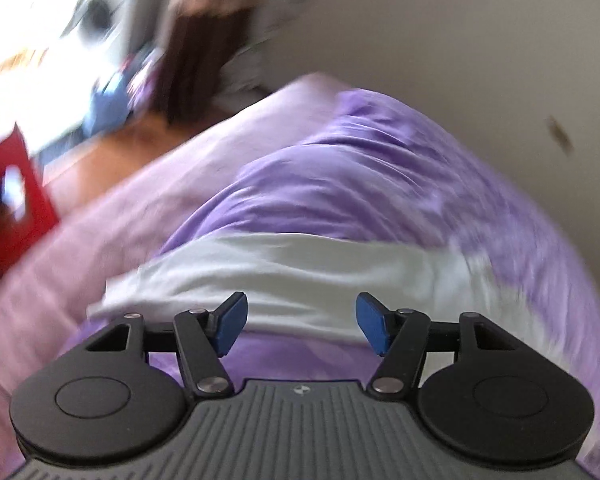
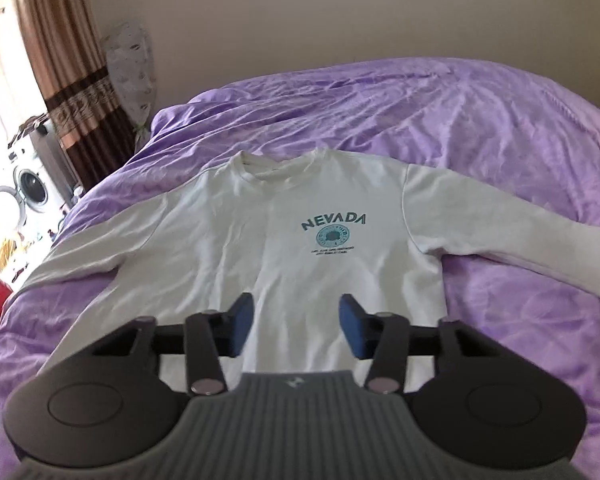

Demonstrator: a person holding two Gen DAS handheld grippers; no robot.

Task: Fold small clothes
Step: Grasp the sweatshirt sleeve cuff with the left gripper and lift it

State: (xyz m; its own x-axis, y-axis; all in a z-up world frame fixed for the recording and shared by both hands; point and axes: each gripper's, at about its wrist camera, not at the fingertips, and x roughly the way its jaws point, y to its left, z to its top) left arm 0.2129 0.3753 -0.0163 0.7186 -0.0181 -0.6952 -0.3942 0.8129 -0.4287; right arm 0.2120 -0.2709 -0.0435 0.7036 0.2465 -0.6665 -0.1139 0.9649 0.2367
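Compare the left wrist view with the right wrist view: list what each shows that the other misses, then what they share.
Only the left wrist view shows the left gripper, jaws apart with nothing between them, above a blurred white strip of the sweatshirt, and a pink sheet beside the purple cover.

Only the right wrist view shows the right gripper, jaws apart and empty, the whole sweatshirt lying flat with both sleeves spread, its NEVADA print, and a washing machine.

Both show the white sweatshirt, the purple bed cover, the brown curtain and the beige wall.
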